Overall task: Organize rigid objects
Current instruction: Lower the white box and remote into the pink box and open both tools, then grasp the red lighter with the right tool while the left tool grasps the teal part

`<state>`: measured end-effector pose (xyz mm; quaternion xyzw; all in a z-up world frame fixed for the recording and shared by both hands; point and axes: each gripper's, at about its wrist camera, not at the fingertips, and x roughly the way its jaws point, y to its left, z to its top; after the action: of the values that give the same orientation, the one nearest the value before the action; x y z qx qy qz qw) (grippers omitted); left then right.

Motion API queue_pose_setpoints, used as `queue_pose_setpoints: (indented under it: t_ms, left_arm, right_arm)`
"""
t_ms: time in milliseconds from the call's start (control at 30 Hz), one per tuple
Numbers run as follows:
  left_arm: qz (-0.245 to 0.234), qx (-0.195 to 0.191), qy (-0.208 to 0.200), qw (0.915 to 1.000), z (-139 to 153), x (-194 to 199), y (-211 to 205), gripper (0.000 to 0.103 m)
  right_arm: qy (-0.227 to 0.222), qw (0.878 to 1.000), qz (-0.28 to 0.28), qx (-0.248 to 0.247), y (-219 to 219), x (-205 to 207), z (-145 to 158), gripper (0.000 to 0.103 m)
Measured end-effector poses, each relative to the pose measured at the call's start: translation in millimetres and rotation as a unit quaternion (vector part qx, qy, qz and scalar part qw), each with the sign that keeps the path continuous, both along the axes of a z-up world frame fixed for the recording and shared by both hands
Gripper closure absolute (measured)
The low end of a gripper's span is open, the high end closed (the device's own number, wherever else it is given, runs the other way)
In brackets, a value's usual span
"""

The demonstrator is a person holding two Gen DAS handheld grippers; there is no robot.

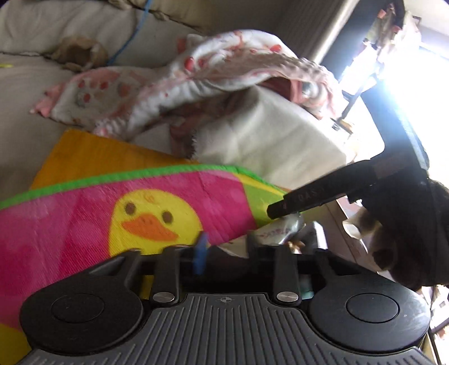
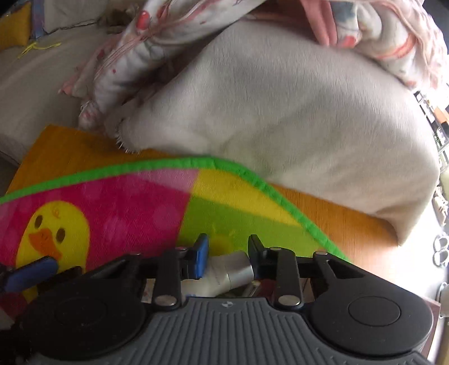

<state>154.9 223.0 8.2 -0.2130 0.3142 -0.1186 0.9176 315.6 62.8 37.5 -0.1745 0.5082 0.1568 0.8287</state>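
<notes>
A white tube with a silver cap [image 2: 233, 271] lies between the pads of my right gripper [image 2: 228, 252], which is shut on it just below the edge of a bright duck-print mat [image 2: 112, 202]. In the left wrist view a black finger [image 1: 297, 200] of that gripper reaches in from the right onto a crumpled silver tube end [image 1: 280, 228]. My left gripper [image 1: 227, 250] hovers over the mat [image 1: 140, 202] with its jaws drawn in; nothing is clearly gripped between them. One blue pad [image 2: 31, 272] of the left gripper shows at the lower left of the right wrist view.
A white fleece blanket [image 2: 280, 112] and a pink-patterned blanket [image 1: 210, 73] are heaped behind the mat on a beige sofa [image 1: 56, 22]. A dark-sleeved hand [image 1: 407, 224] holds the right gripper. Small items [image 2: 252, 289] lie under the tube. Bright window light glares at the right.
</notes>
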Motion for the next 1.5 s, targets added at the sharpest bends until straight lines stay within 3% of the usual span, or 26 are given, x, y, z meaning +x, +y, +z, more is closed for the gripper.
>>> queue_pose_setpoints:
  t_ms: [167, 333, 467, 533, 600, 667, 700, 733, 767, 800, 900, 1000, 1133, 1233, 1333, 1433, 1500]
  left_arm:
    - [-0.024, -0.007, 0.01, 0.9996, -4, -25, -8, 0.084]
    - [-0.022, -0.019, 0.02, 0.9994, -5, -74, -22, 0.084]
    - [-0.037, -0.041, 0.026, 0.9982, -7, -103, -33, 0.083]
    - [-0.046, -0.05, 0.025, 0.9974, -4, -112, -39, 0.083]
    - [-0.044, -0.042, 0.008, 0.9981, 6, -122, -43, 0.083]
    - [-0.032, -0.034, -0.026, 0.9986, 24, -138, -42, 0.083]
    - [-0.023, -0.028, -0.041, 0.9985, 33, -148, -40, 0.083]
    - [-0.01, -0.018, -0.055, 0.9983, 42, -160, -37, 0.082]
    - [0.004, -0.004, -0.062, 0.998, 48, -170, -35, 0.082]
    - [0.017, 0.011, -0.064, 0.9977, 51, -179, -33, 0.082]
    - [0.05, 0.021, -0.03, 0.9981, 44, -199, -23, 0.082]
    - [0.07, -0.033, 0.018, 0.9968, 21, -206, -9, 0.082]
    - [0.059, -0.072, 0.017, 0.9955, 14, -199, -14, 0.073]
    - [0.018, -0.046, 0.012, 0.9987, 18, -180, -39, 0.066]
    - [-0.031, -0.034, 0.019, 0.9988, 23, -160, -63, 0.065]
    - [-0.024, 0.011, -0.016, 0.9995, 50, -156, -74, 0.065]
    - [-0.009, 0.035, -0.038, 0.9986, 69, -150, -78, 0.065]
  right_arm:
    - [0.017, 1.0, 0.026, -0.003, -1, -48, 5, 0.073]
    - [0.042, 0.998, 0.048, 0.006, -3, -101, 4, 0.073]
    - [0.085, 0.993, 0.073, 0.022, -23, -149, -1, 0.078]
    - [0.069, 0.994, 0.084, 0.011, -34, -179, 1, 0.078]
    - [0.006, 0.994, 0.105, 0.008, -54, -210, 17, 0.078]
    - [-0.06, 0.989, 0.135, 0.03, -80, -241, 40, 0.07]
    - [-0.096, 0.984, 0.143, 0.043, -97, -257, 50, 0.051]
    - [-0.121, 0.979, 0.15, 0.06, -113, -273, 56, 0.024]
    - [-0.135, 0.975, 0.156, 0.078, -128, -286, 60, 0.015]
    - [-0.142, 0.972, 0.162, 0.096, -142, -298, 60, 0.007]
    - [-0.118, 0.97, 0.166, 0.129, -166, -324, 43, 0.007]
    - [-0.087, 0.973, 0.143, 0.161, -175, -330, 17, 0.007]
    - [-0.102, 0.971, 0.12, 0.179, -175, -329, 0, 0.008]
    - [-0.135, 0.968, 0.097, 0.188, -185, -313, 7, 0.008]
    - [-0.153, 0.967, 0.063, 0.193, -201, -289, 9, 0.008]
    - [-0.168, 0.966, 0.005, 0.194, -227, -269, 12, 0.008]
    - [-0.199, 0.957, -0.048, 0.208, -254, -261, 17, 0.008]
